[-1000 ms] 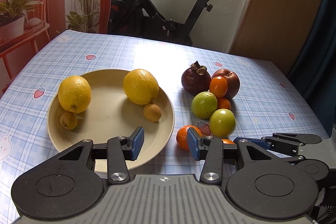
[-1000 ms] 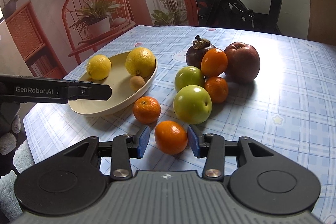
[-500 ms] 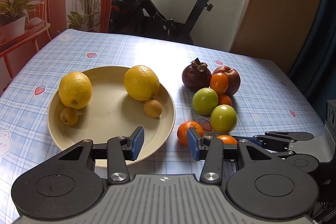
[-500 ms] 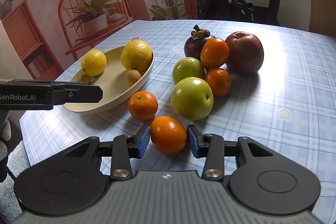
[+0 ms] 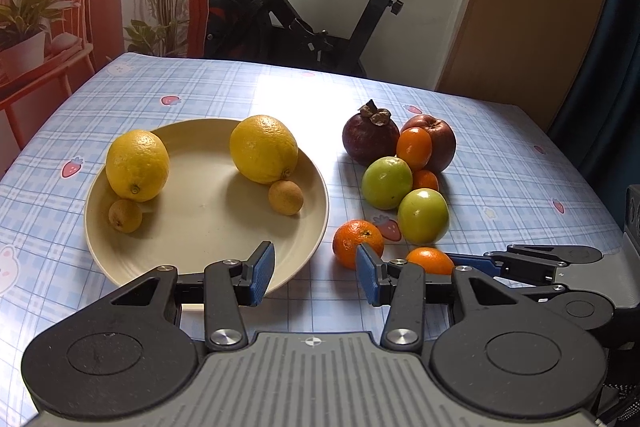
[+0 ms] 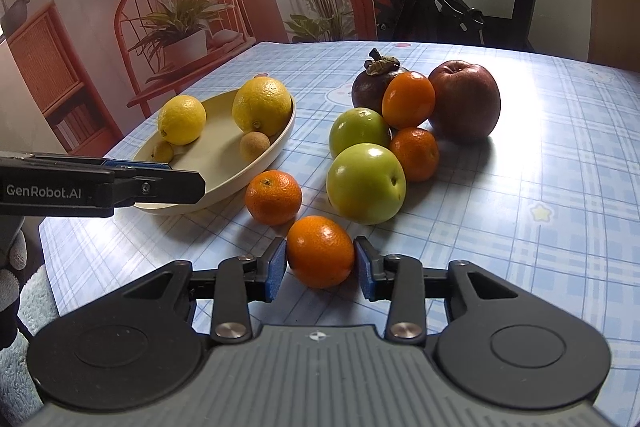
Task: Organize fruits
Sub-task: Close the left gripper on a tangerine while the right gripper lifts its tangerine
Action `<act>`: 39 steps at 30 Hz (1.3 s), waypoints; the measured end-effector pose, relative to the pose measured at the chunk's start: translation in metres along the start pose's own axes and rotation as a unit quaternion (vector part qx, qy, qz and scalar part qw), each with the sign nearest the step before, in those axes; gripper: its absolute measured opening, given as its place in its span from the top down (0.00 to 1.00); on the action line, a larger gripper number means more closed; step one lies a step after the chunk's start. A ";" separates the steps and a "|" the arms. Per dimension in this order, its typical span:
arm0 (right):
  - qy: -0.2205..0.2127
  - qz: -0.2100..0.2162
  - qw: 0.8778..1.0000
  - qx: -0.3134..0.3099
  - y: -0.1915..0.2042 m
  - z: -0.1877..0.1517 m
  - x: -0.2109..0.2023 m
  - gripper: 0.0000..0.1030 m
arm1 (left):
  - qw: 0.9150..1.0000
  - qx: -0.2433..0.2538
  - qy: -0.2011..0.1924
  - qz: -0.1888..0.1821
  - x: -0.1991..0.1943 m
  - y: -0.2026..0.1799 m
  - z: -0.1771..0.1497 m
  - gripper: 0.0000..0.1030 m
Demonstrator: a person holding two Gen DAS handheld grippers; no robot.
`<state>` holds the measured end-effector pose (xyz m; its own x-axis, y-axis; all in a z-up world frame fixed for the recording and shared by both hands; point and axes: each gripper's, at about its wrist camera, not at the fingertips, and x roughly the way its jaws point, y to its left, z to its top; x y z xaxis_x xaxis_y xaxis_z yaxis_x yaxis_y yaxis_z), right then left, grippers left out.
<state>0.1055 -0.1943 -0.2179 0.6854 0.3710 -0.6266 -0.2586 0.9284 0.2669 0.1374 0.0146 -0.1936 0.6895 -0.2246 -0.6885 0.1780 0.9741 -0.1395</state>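
Observation:
My right gripper (image 6: 320, 263) is at the table's near edge, its jaws closing, and both blue pads touch the sides of an orange mandarin (image 6: 320, 251) that rests on the cloth. In the left wrist view that mandarin (image 5: 430, 261) shows between the right gripper's fingers (image 5: 472, 259). My left gripper (image 5: 316, 269) stands open and empty over the near rim of the beige plate (image 5: 200, 255). The plate holds two lemons (image 5: 138, 165) (image 5: 264, 149) and two small brown longans (image 5: 125, 215) (image 5: 285, 197). Another mandarin (image 6: 274, 197) lies just beyond the gripped one.
Right of the plate sits a cluster: a mangosteen (image 6: 378, 85), a red apple (image 6: 466, 101), two green fruits (image 6: 366, 183) (image 6: 358, 131) and two more mandarins (image 6: 408, 101) (image 6: 414, 153). An exercise bike (image 5: 320, 7) stands behind the table. The left gripper's finger (image 6: 160, 181) crosses the plate's near side.
The right gripper's jaws have drawn in from either side of the near mandarin until the pads touch it. The left gripper has stayed open and still.

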 end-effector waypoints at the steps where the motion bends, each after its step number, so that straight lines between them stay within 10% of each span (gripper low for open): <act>1: -0.001 0.001 1.000 0.001 0.000 0.000 0.000 0.62 | 1.000 0.001 0.000 0.001 0.000 -0.001 0.000 0.54; 39: -0.103 -0.091 0.989 0.054 -0.097 -0.005 -0.046 0.63 | 0.997 0.078 -0.008 -0.021 0.094 -0.090 0.069 0.54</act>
<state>0.0957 -0.3017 -0.2188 0.8411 0.1762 -0.5114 -0.0525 0.9676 0.2469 0.2345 -0.0957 -0.1964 0.6901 -0.2667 -0.6728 0.3132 0.9481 -0.0545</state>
